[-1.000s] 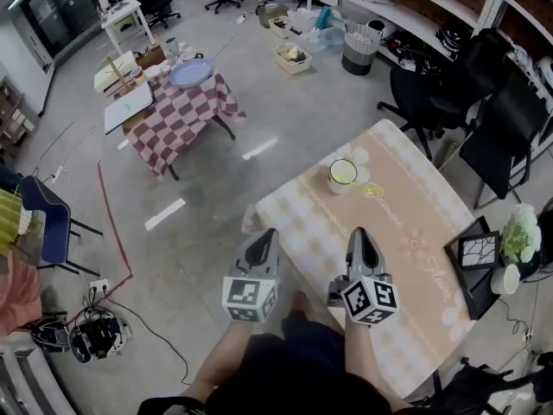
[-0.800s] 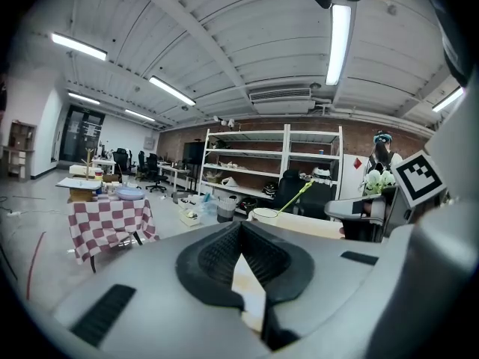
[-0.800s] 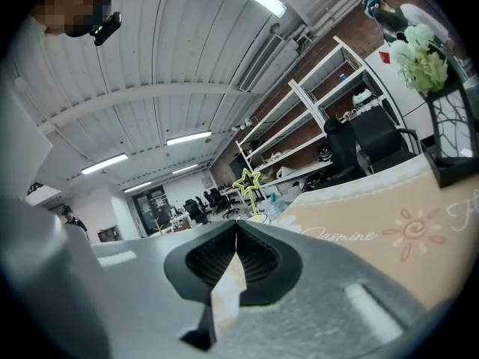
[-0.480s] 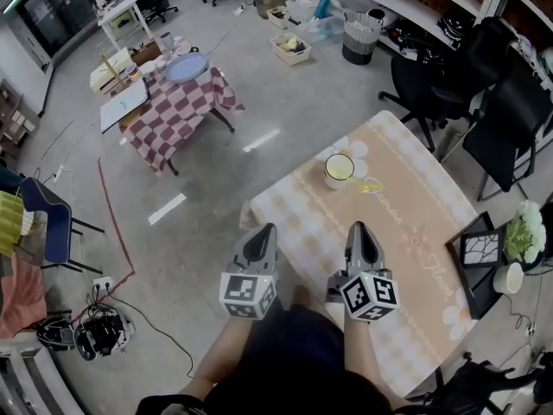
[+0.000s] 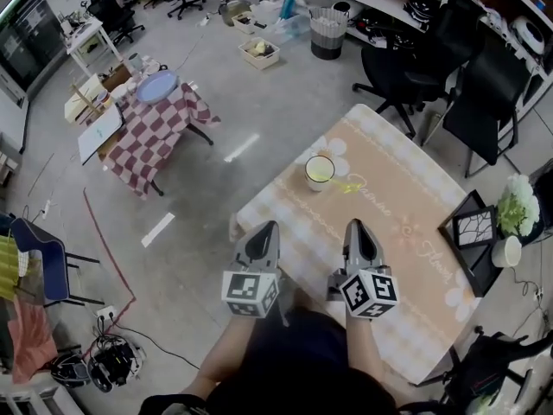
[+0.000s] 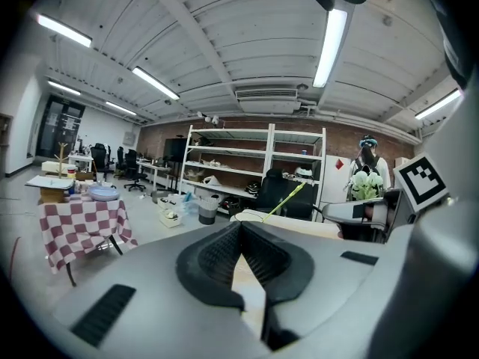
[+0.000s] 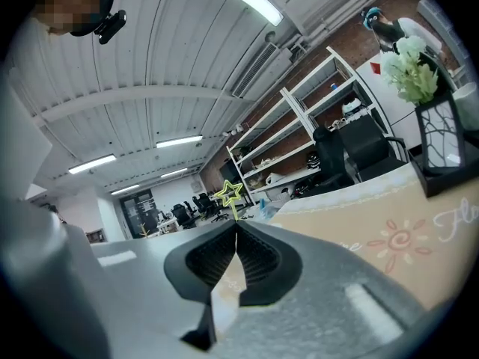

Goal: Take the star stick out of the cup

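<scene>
Head view: two grippers are being held side by side by a person at the near end of a table (image 5: 415,223) that is being covered by a beige flowered cloth. The left gripper (image 5: 263,228) is being kept at the table's near left edge, and the right gripper (image 5: 357,226) is being kept over the cloth beside it. A white cup (image 5: 319,173) is being shown on the far left part of the table, well apart from both grippers. The yellow-green star stick (image 5: 350,185) is being carried in that cup, leaning with its star end out past the rim on the cup's right. In the left gripper view, the jaws are being held together at their tips with nothing between them, and the stick is being seen beyond them as a thin slanted line. In the right gripper view, the jaws are likewise being pressed tip to tip on nothing, and the star is being framed just above their meeting point, far behind them. A checked table (image 5: 147,132) is being seen across the floor to the left.
</scene>
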A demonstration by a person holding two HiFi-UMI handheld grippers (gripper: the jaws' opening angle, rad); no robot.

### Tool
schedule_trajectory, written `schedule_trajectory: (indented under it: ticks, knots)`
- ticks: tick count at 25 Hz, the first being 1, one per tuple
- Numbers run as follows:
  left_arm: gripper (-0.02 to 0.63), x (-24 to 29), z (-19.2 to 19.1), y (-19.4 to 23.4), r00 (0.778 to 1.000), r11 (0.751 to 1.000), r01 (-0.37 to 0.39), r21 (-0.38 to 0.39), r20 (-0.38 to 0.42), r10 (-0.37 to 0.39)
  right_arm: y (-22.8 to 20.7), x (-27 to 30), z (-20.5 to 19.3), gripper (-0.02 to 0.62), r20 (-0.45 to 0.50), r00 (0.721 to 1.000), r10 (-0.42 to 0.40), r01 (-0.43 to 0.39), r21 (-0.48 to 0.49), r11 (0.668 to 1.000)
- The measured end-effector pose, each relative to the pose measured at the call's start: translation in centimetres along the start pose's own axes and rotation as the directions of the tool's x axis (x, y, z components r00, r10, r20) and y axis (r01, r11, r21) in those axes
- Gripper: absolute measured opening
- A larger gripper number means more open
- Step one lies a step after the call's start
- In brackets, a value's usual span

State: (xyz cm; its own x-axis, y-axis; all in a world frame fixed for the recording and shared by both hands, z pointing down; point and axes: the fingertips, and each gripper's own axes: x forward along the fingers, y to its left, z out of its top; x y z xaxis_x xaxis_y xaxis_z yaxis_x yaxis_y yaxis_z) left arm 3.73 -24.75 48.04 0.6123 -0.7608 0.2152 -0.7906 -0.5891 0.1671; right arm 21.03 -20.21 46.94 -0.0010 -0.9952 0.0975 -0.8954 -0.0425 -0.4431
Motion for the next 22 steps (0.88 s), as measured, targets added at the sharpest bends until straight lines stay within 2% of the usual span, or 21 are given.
schedule_trajectory:
  ticks: [9, 14, 22]
  knots:
    - [0.009, 5.3, 1.8, -0.6, 0.983, 0.984, 0.178, 0.017, -0.035, -0.178, -0.4, 1.3, 1.0, 0.003, 0.026, 0.995, -0.096, 0.097, -0.017, 0.995]
    - [0.009, 7.4, 2.0, -1.4, 0.959, 0.961, 0.277, 0.018, -0.065, -0.275, -0.7, 1.4, 1.0, 0.003, 0.044, 0.984, -0.17, 0.17, -0.002, 0.985]
    - [0.009, 9.8, 2.3, -1.6, 0.915, 0.919, 0.394, 0.025, -0.099, -0.39, -1.2, 1.6, 1.2, 0.003, 0.083, 0.957, -0.278, 0.278, 0.011, 0.961]
